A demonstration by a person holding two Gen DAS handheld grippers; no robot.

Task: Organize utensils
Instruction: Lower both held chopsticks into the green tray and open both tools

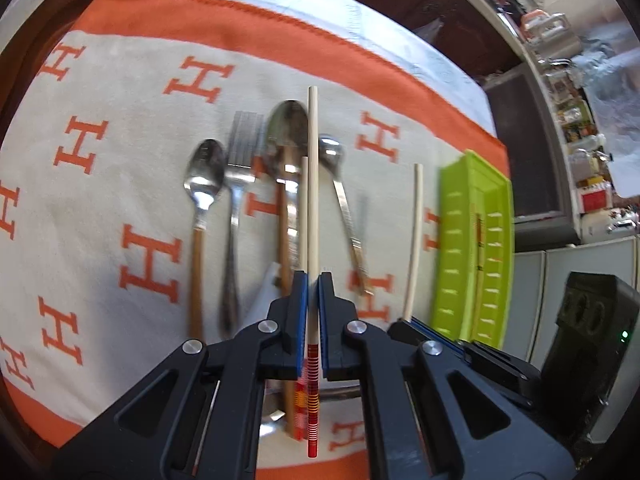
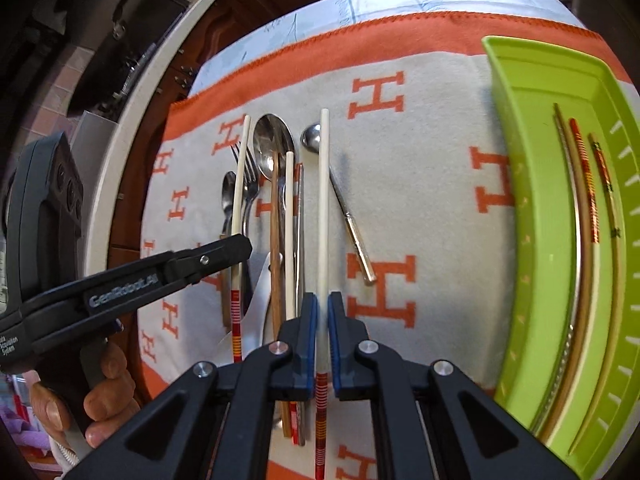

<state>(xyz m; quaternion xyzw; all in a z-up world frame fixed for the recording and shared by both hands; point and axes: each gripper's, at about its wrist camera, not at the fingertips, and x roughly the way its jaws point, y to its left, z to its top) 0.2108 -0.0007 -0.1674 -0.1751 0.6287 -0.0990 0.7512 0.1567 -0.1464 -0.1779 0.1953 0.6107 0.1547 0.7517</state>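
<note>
one pale chopstick (image 1: pixel 313 200) is pinched by the left gripper (image 1: pixel 313 292), a second chopstick (image 2: pixel 323 200) by the right gripper (image 2: pixel 322 312), above the blanket (image 2: pixel 420 184). next, both should be carried to the green tray (image 2: pixel 532 184) at its right edge.

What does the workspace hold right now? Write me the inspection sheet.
Surface: cream cloth with orange H pattern and orange border.
Job's things: green tray on the right already holds several chopsticks; spoons, a fork and more chopsticks lie in a row on the cloth.
Clutter: white paper under the utensils.
Grippers: left gripper shut on a red-ended chopstick; right gripper shut on a matching chopstick.
Cables: nothing seen.
Surroundings: crowded shelves and dark wooden cabinets behind.
</note>
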